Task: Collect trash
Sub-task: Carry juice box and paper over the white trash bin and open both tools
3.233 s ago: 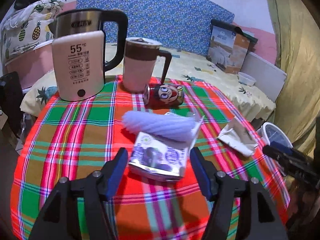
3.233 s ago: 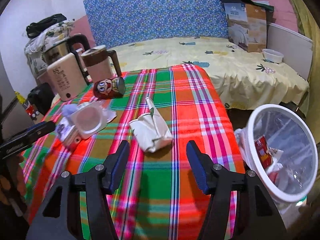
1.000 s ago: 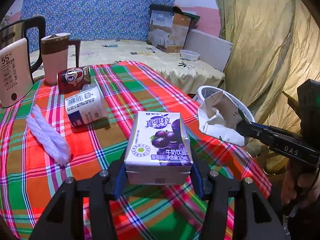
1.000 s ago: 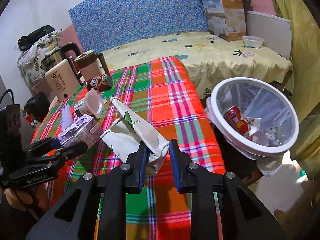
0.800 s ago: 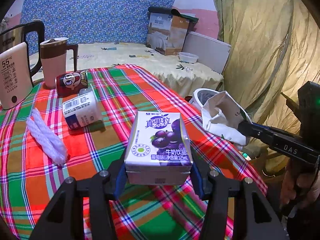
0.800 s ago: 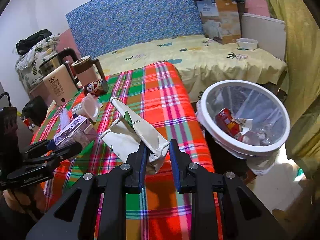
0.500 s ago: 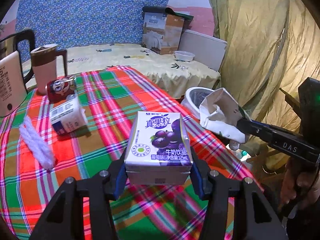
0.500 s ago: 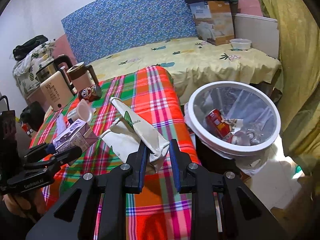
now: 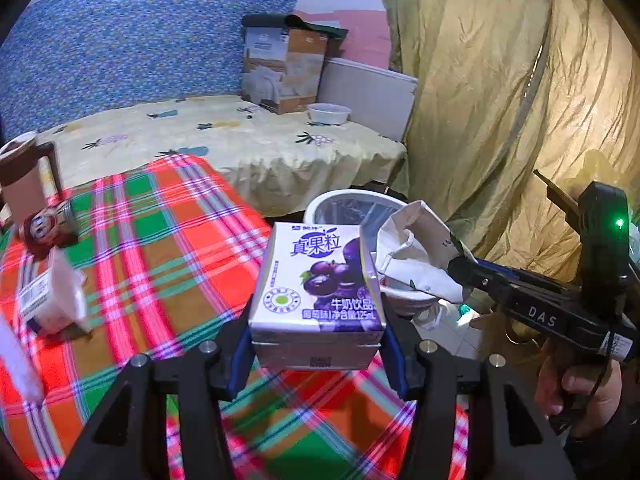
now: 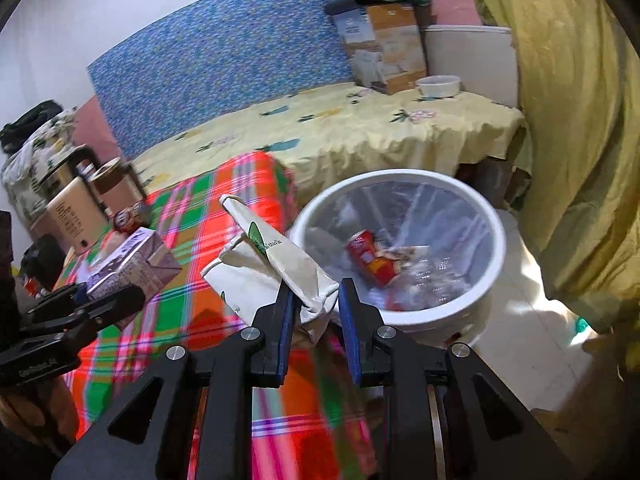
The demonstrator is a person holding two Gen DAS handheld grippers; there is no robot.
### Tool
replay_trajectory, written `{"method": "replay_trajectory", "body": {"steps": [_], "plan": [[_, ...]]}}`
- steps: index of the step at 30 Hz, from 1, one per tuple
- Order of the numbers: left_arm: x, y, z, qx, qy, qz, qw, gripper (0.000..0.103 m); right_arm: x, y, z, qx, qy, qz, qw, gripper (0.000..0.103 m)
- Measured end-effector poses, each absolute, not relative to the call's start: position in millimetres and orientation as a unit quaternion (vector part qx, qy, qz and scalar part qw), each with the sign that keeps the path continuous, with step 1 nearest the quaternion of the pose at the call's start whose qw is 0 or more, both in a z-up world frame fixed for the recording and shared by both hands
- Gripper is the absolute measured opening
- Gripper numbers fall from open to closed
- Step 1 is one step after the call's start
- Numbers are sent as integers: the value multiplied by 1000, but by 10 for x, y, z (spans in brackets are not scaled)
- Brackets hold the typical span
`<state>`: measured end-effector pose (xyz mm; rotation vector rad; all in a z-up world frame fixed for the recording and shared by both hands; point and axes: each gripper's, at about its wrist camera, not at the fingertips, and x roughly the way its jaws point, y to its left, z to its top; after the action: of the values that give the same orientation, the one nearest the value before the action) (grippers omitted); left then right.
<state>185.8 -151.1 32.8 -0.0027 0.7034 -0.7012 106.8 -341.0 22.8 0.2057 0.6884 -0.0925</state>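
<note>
My left gripper (image 9: pixel 314 344) is shut on a purple and white drink carton (image 9: pixel 318 280), held above the plaid table's right edge; the same carton (image 10: pixel 132 268) shows at the left of the right wrist view. My right gripper (image 10: pixel 316 312) is shut on a crumpled white paper bag (image 10: pixel 264 272), carried just left of the white trash bin (image 10: pixel 400 312). In the left wrist view the bag (image 9: pixel 416 260) hangs over the bin (image 9: pixel 320 208). The bin has a clear liner and holds a red packet (image 10: pixel 366 256) and other scraps.
On the plaid tablecloth (image 9: pixel 168 248) lie a white yoghurt cup (image 9: pixel 52 300), a red can (image 9: pixel 48 228) and a brown mug (image 9: pixel 24 180). A kettle (image 10: pixel 72 208) stands at the table's far left. A bed (image 10: pixel 360 128) lies behind; a yellow-green curtain (image 10: pixel 580 120) hangs right.
Both grippers have swung right toward the bin, each keeping its grip. The table items have slid left in view and the bin is nearer and larger.
</note>
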Motion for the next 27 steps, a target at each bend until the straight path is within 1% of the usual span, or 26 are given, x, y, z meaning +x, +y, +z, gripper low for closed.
{"method": "replay_trajectory", "body": {"steps": [15, 27], "plan": [[2301, -2428, 169, 28, 369, -380, 848, 56, 1257, -3894, 50, 101, 355, -109, 923, 24], [2506, -2826, 46, 48, 388, -379, 839, 57, 1354, -4146, -65, 109, 370, -133, 913, 25]]}}
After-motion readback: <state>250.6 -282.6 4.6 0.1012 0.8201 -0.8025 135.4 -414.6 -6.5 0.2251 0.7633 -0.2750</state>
